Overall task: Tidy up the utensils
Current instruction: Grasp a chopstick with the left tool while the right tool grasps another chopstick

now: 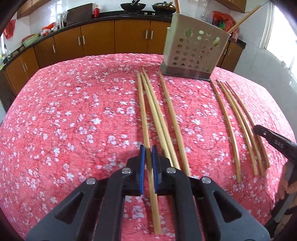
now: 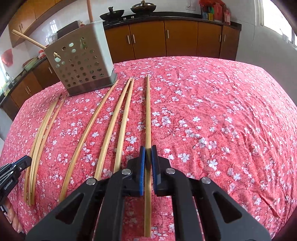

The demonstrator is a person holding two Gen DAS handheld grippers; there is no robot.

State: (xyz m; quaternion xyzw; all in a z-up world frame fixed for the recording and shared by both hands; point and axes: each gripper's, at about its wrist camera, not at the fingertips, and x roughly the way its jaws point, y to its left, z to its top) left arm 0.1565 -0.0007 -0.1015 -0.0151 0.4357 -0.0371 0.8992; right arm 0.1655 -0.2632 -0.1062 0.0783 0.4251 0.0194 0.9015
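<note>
Several wooden chopsticks lie lengthwise on the pink floral tablecloth (image 1: 65,115). My left gripper (image 1: 148,151) is shut on the leftmost chopstick (image 1: 142,111), which runs between its blue pads (image 1: 142,166). My right gripper (image 2: 148,151) is shut on the rightmost chopstick (image 2: 148,111). A grey perforated utensil holder (image 1: 193,52) stands at the far side of the table with two chopsticks in it; it also shows in the right wrist view (image 2: 81,61). The right gripper's tip (image 1: 259,129) shows at the left view's right edge, and the left gripper's tip (image 2: 24,161) at the right view's left edge.
Other chopsticks lie in groups between the two held ones (image 1: 167,115) (image 2: 111,120). Brown kitchen cabinets (image 1: 115,37) and a black counter with woks (image 1: 132,6) run behind the table. The table edge curves away at left and right.
</note>
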